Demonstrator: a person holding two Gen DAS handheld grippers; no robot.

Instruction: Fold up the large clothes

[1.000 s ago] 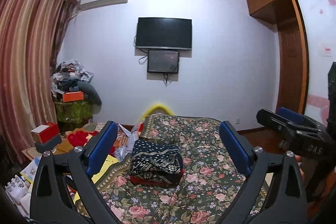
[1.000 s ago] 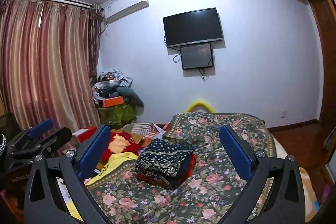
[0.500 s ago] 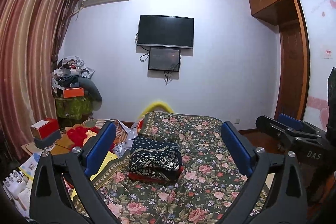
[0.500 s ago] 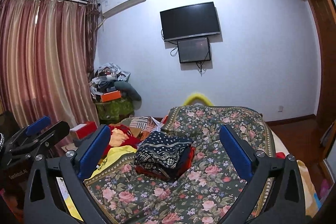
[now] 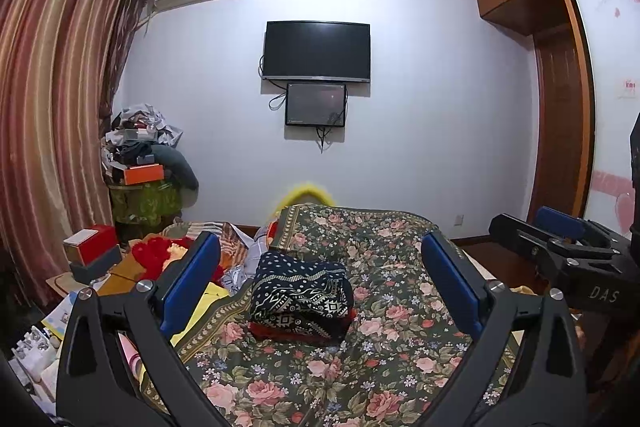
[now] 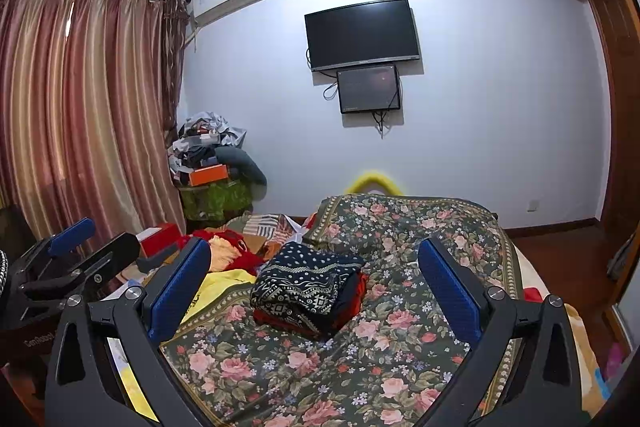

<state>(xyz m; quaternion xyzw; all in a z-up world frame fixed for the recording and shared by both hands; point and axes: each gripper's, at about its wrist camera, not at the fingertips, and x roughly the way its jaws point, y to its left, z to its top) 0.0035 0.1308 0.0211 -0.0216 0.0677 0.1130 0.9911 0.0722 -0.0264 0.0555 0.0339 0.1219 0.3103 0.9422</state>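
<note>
Left gripper (image 5: 320,279) held above the floral bedspread (image 5: 392,327), blue pads (image 5: 191,279) spread wide with nothing between them; folded dark patterned garment (image 5: 302,297) lying on the bedspread ahead, red cloth (image 5: 280,330) showing under its lower edge. Right gripper (image 5: 560,247) visible at the right edge, black with a blue pad, jaw state unclear; wall-mounted television (image 5: 316,51) straight ahead, smaller screen (image 5: 316,104) just below it; striped curtains (image 5: 48,115) at left; cluttered pile (image 5: 140,147) in the corner.

Dim, bluish indoor light; edges bowed, vignetted.
</note>
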